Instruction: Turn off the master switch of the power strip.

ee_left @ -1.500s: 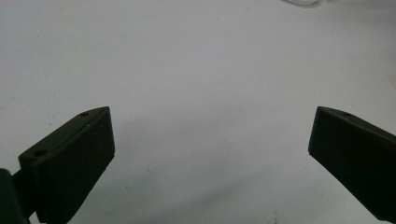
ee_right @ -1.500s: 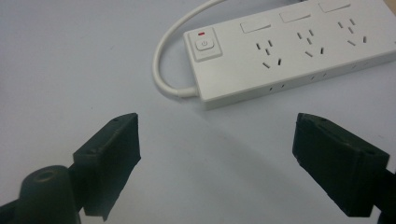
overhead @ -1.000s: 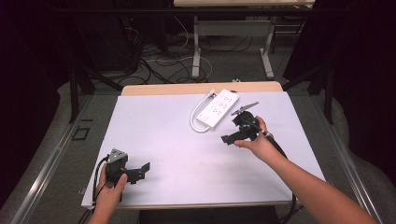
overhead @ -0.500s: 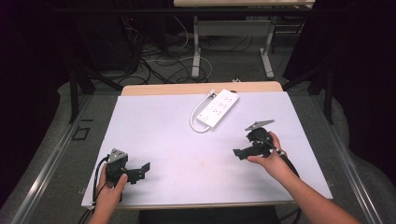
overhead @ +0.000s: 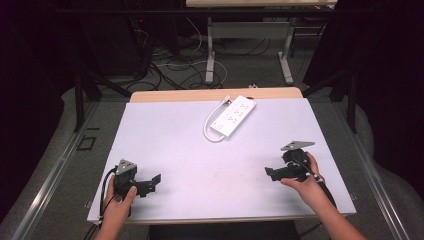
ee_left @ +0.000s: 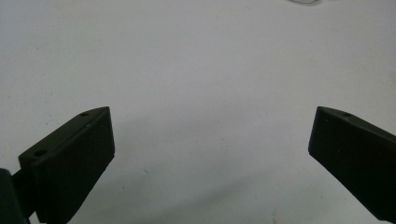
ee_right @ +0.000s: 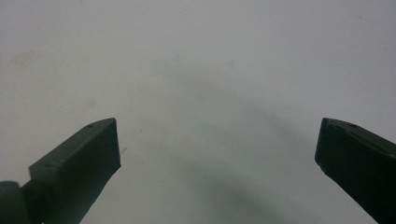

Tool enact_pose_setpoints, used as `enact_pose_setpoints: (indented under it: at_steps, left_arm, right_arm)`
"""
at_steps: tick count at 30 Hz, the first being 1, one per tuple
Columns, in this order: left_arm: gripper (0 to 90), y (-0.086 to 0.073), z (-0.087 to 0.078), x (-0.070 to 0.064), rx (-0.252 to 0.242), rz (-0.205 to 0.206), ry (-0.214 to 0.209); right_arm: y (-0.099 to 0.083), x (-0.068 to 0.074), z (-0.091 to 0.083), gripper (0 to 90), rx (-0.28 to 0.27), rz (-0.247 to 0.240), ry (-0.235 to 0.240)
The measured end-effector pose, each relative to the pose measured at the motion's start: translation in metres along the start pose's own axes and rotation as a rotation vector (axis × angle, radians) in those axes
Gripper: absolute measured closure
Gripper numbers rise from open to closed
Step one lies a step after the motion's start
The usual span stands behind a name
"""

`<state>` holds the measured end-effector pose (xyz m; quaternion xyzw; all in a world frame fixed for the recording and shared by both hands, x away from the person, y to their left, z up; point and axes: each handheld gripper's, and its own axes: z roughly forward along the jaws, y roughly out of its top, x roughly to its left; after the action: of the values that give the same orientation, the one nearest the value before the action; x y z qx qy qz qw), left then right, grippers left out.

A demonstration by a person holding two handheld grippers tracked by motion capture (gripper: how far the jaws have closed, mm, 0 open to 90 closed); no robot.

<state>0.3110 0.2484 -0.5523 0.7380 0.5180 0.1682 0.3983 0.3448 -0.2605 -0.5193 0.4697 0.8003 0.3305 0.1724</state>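
A white power strip (overhead: 233, 116) with its short cable looped at its left lies on the far middle of the white table (overhead: 190, 150). My left gripper (overhead: 156, 180) rests near the front left edge, held by a hand, jaws wide apart with nothing between them; in the left gripper view the gripper (ee_left: 210, 154) looks at bare tabletop. My right gripper (overhead: 270, 173) is low at the front right, pointing left, well short of the strip. In the right gripper view it (ee_right: 217, 158) stands open over bare table.
Beyond the table's far wooden edge (overhead: 215, 94) stand desk legs (overhead: 210, 55) and loose cables (overhead: 175, 60) on the floor. Dark curtains close in both sides. A metal rail (overhead: 55, 170) runs along the left.
The right gripper has drawn back from beside the power strip toward the front right of the table and come down low. The left gripper has stayed put.
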Motion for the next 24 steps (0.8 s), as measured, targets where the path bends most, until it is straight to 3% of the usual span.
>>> enact_pose_setpoints:
  at_steps: [10,20,24]
  left_arm:
    - [0.5,0.0,0.0,0.0,-0.001,0.001,0.002]
    - [0.5,0.0,0.0,0.0,0.002,0.0,0.003]
    - [0.5,0.0,0.001,-0.001,0.002,-0.001,0.003]
  right_arm:
    - [-0.028,-0.024,-0.018,0.0,-0.03,0.081,-0.056]
    - [-0.055,-0.047,-0.026,0.0,-0.066,0.167,-0.117]
    - [-0.065,-0.051,-0.026,0.0,-0.07,0.191,-0.119]
